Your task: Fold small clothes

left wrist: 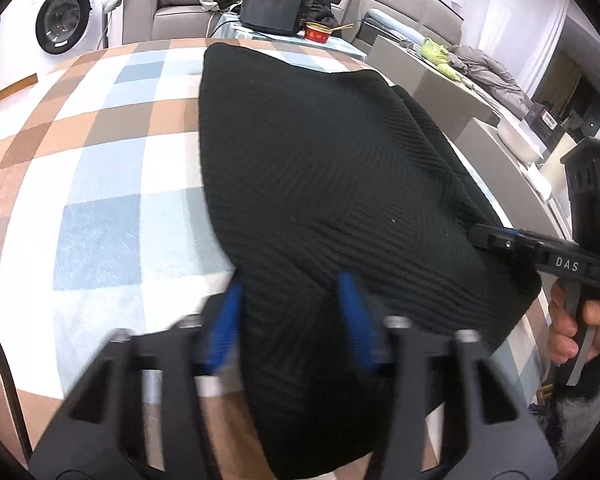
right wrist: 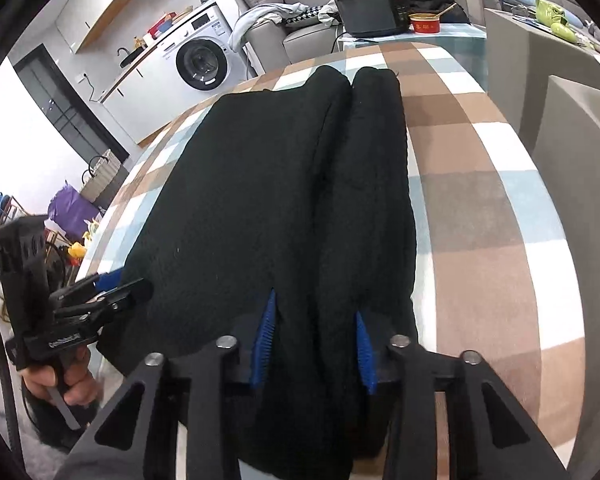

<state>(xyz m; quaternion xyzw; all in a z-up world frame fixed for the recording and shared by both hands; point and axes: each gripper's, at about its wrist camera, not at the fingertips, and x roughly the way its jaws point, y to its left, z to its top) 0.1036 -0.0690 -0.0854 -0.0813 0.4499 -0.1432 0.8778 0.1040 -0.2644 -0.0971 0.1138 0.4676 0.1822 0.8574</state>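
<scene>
The jaws of the left gripper are seen set on either side of a raised fold at the near edge of the black knitted garment, and the cloth fills the gap between the blue pads; the fold appears to be clamped, though that part of the view is blurred. The jaws of the right gripper are likewise closed on a bunched ridge of the same garment, with the fabric pressed between the blue pads.

The garment is spread lengthwise on a checked cloth of brown, white and pale blue squares that covers the table. In the right wrist view two long rolled or folded parts are seen lying side by side and running away from the camera, touching along their length.

In the left wrist view the right gripper is seen at the garment's right edge, held by a hand. In the right wrist view the left gripper is seen at the garment's left edge, held by a hand.

Beyond the table a washing machine, a grey sofa, a dark box-shaped appliance and a red bowl are visible.
</scene>
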